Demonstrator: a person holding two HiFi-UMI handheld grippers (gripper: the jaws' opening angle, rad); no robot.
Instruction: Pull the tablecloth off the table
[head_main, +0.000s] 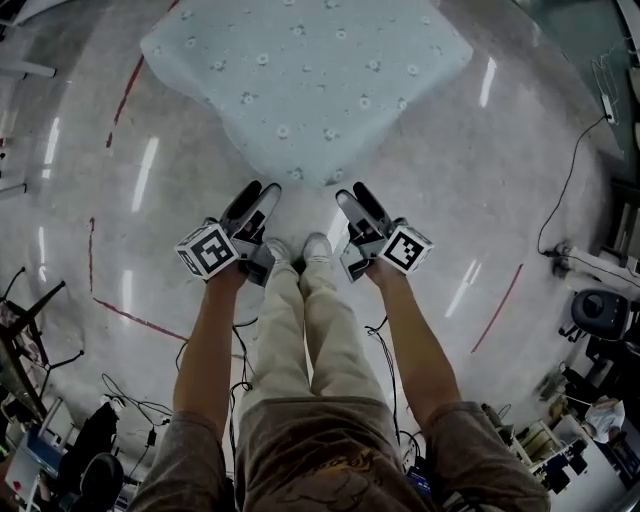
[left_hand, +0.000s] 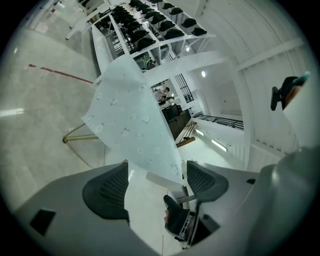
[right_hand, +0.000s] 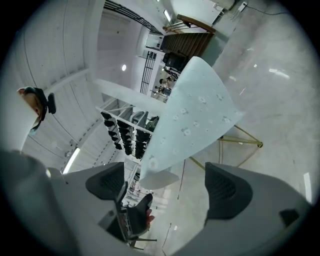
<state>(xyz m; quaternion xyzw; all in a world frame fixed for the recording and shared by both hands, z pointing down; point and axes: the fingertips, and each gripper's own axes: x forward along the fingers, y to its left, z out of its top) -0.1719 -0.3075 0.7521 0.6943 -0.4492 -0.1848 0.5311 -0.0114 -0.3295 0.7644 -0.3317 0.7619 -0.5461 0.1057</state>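
Observation:
The pale blue tablecloth (head_main: 310, 70) with small flower prints covers the table in front of me, and its near corner hangs down towards my feet. My left gripper (head_main: 258, 195) and right gripper (head_main: 355, 195) are held low on either side of that corner, a little short of it. Both stand open with nothing between the pads. In the left gripper view the tablecloth (left_hand: 130, 120) hangs ahead of the left gripper (left_hand: 156, 182), untouched. The right gripper view shows the tablecloth (right_hand: 195, 120) beyond the wide-apart jaws of the right gripper (right_hand: 167, 187). Thin yellowish table legs (right_hand: 240, 135) show under the cloth.
My legs and white shoes (head_main: 300, 250) stand between the grippers on a glossy pale floor marked with red tape lines (head_main: 130, 320). Cables (head_main: 570, 170) and equipment (head_main: 600, 310) lie at the right, more clutter at the lower left. Shelving with dark items (left_hand: 150, 25) stands beyond the table.

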